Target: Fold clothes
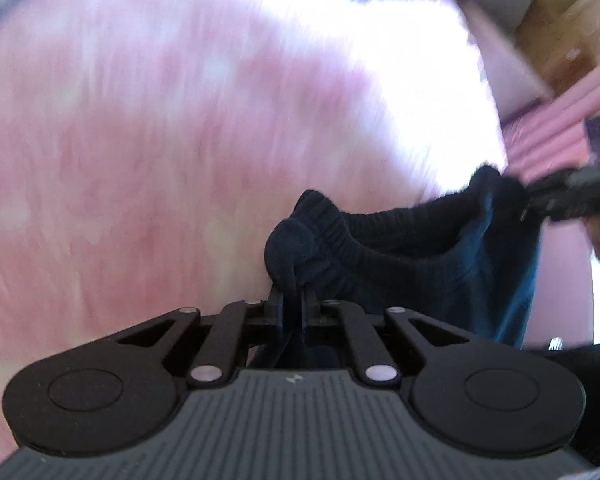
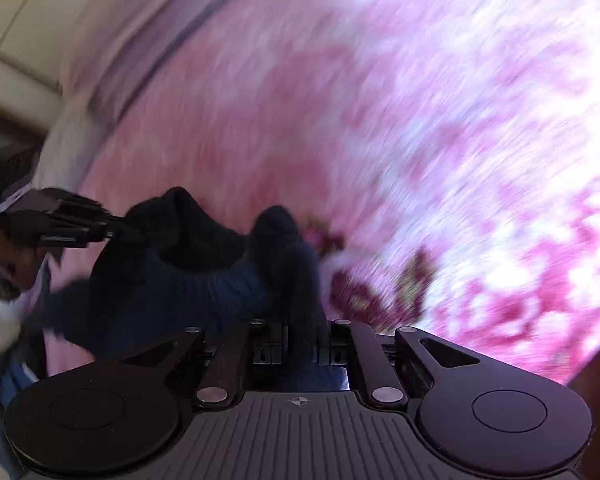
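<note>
Both my grippers point(image 1: 294, 292) point(image 2: 300, 320) pinch the waistband point(image 1: 332, 232) — seemingly lifted off the bedspread point(image 1: 140, 120) — next, stretch it flat.

One dark garment point(image 1: 420, 256), two tongs point(image 1: 294, 300) point(image 2: 304, 332), one pink floral bedspread point(image 1: 140, 140)

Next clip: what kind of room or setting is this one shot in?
Probably a bedroom. The dark navy ribbed-waist garment hangs over a pink floral bedspread that fills both views. A strip of light wooden floor runs past its edge, with pale cream panelled furniture alongside. Heavy blur hides finer detail.
</note>
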The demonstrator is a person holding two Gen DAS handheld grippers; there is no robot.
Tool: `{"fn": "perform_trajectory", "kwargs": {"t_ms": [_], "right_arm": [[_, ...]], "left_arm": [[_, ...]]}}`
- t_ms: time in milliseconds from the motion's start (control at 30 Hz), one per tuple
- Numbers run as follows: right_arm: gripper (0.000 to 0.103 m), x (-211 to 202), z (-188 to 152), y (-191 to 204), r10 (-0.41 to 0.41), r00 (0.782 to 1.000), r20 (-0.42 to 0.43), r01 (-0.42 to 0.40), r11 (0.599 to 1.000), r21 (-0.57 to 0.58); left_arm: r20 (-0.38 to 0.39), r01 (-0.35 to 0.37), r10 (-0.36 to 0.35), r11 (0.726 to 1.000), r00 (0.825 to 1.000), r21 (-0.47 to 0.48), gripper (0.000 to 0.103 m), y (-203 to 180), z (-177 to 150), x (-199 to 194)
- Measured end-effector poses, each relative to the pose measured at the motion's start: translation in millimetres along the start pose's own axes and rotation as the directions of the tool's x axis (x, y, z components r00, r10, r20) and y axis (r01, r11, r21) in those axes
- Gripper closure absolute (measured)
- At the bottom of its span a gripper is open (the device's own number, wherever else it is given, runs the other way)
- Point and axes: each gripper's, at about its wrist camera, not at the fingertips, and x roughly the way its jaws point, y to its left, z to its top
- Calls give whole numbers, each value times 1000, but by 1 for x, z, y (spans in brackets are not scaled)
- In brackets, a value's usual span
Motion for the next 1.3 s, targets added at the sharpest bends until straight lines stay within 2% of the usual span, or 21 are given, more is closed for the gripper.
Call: {"fn": "perform_trajectory", "kwargs": {"t_ms": [67,167,233,367,433,500,567,600,633,667,700,767,833,933,967,1033,1100,1133,1300], "right_arm": [[95,-32,6,-5,-16,997,71,14,999,30],[95,-77,19,-17,-52,983,178,39,996,77],[95,-103,33,-34,-95,962,255,63,989,133],[95,-122,67,-81,-178,930,322,127,977,172],[95,-127,84,-104,-218,912,346,162,969,185],[95,-119,99,-128,-246,905,347,191,964,185],[94,-103,109,-149,-252,913,321,198,961,191],[92,-91,112,-155,-250,924,290,199,961,193],[75,-81,115,-159,-265,929,258,219,957,192],[61,-77,115,-159,-297,923,244,257,949,185],[42,-78,112,-156,-328,911,252,290,941,176],[39,-82,107,-151,-375,888,267,341,925,166],[39,-89,101,-141,-387,879,277,357,922,153],[39,-98,97,-108,-395,858,327,413,911,18],[39,-98,99,-95,-372,860,348,413,909,-48],[39,-92,107,-72,-290,888,357,371,910,-183],[39,-72,122,-58,-218,929,301,311,899,-309],[39,-59,130,-55,-203,941,269,293,889,-351],[40,-1,189,-78,-186,975,125,220,899,-380]], "left_arm": [[73,-15,10,998,997,65,98,-17,40,-19],[135,-22,-2,985,991,172,98,-43,110,-19],[158,-29,-8,973,987,230,98,-60,151,-3],[179,-75,20,948,984,308,96,-86,220,48],[172,-109,58,947,983,301,90,-89,245,79],[159,-144,103,953,982,268,89,-87,258,107],[150,-178,145,955,978,238,82,-83,258,121],[148,-186,156,958,977,220,81,-80,254,122],[147,-181,153,963,977,201,77,-75,247,118],[145,-180,155,967,977,182,64,-69,239,112],[140,-184,162,970,977,161,57,-61,229,104],[132,-192,176,974,976,120,54,-45,209,88],[118,-203,194,976,974,75,54,-28,187,72],[73,-238,238,971,969,-5,54,5,145,48],[54,-246,248,969,967,-31,54,15,130,41],[17,-243,245,969,969,-50,54,25,100,34],[-20,-241,240,969,970,-48,54,30,72,30],[-39,-245,244,969,969,-35,54,29,60,32],[-69,-239,235,969,970,-65,54,28,23,38]]}}
